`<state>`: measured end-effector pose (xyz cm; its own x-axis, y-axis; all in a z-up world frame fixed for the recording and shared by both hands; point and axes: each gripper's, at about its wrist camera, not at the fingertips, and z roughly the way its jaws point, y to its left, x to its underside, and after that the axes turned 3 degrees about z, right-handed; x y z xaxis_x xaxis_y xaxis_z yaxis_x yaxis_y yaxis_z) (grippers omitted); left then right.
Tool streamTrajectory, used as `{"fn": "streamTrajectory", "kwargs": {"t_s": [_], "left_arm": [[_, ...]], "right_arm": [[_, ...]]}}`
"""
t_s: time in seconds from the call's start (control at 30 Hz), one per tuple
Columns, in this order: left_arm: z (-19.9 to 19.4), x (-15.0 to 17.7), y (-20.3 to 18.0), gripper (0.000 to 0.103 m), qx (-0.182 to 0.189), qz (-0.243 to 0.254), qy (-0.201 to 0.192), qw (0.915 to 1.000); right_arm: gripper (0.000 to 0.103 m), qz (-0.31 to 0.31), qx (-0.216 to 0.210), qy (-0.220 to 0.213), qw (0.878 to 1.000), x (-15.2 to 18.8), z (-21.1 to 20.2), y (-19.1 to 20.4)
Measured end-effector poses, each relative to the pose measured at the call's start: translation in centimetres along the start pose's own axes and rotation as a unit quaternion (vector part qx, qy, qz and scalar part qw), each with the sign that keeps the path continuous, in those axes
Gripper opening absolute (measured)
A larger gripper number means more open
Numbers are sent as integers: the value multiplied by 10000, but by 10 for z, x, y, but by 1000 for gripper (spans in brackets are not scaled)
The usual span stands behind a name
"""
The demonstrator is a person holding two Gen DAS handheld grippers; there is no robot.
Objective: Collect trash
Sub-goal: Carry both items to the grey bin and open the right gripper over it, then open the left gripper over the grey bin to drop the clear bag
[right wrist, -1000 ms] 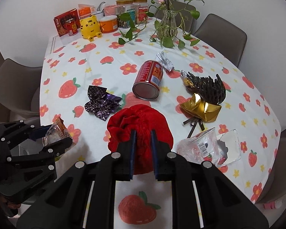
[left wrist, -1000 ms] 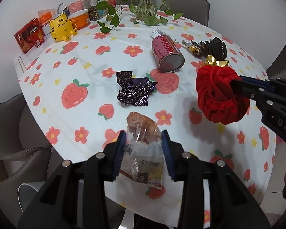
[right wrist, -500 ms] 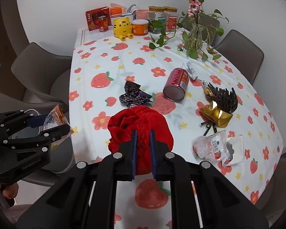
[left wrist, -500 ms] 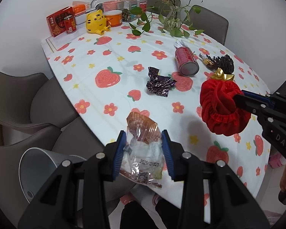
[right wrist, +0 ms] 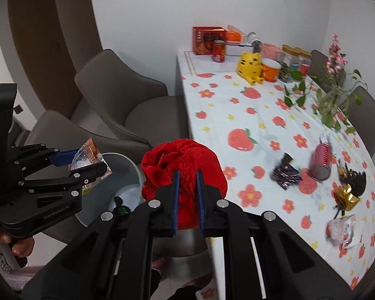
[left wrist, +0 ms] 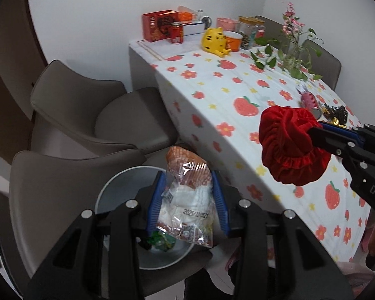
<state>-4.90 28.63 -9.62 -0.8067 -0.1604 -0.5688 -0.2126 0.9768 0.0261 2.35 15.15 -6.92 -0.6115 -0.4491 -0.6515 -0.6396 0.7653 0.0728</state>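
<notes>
At the far left, the left gripper (left wrist: 188, 197) is clamped on a clear plastic snack wrapper (left wrist: 187, 200) with orange-brown print, holding it directly above a round grey trash bin (right wrist: 127, 175). The bin stands on the floor between a grey chair (left wrist: 62, 190) and the table's near left edge. Inside it lie a few dark and green scraps (left wrist: 161, 241). To the right, the right gripper (right wrist: 187, 197) has its jaws nearly together, pinching a red velvet pouch (right wrist: 185, 162) in the air beside the bin, off the table's left edge. Farther right, on the strawberry-print tablecloth (right wrist: 250, 115), a crumpled purple wrapper (right wrist: 285, 171) lies near a red can (right wrist: 321, 158) on its side. Near the right edge lie a gold bow (right wrist: 346, 196) and a clear crumpled packet (right wrist: 341, 230). At the far corner stand jars (right wrist: 295, 61) with dark contents I cannot identify.
</notes>
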Motion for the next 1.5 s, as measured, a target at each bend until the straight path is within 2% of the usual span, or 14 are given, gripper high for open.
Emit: {"fn": "streamTrajectory", "kwargs": {"t_s": [0.27,0.57,0.83,1.1,1.23,1.3,1.5], "left_arm": [[-19,34,79,38,-538,-546,22,9971],[-24,51,113,38,-581,-954,87,9937],[-23,55,121,39,-511,-1002,98,9936],[-20,49,114,39,-405,-871,69,9953],[-14,46,109,49,-368,-806,173,9959],[-12,47,109,62,-340,-806,197,9960],[-12,45,103,67,-331,-696,157,9969]], "right_arm": [[11,-505,-478,-28,9976,-8,15,86],[11,-1033,-726,292,9916,-1,25,137],[18,-1069,-606,374,9917,-1,30,142],[18,-1019,-506,301,9931,-2,23,141],[18,-985,-460,288,9937,-2,22,139],[18,-965,-439,279,9940,-2,21,138],[18,-888,-369,257,9950,0,18,136]]}}
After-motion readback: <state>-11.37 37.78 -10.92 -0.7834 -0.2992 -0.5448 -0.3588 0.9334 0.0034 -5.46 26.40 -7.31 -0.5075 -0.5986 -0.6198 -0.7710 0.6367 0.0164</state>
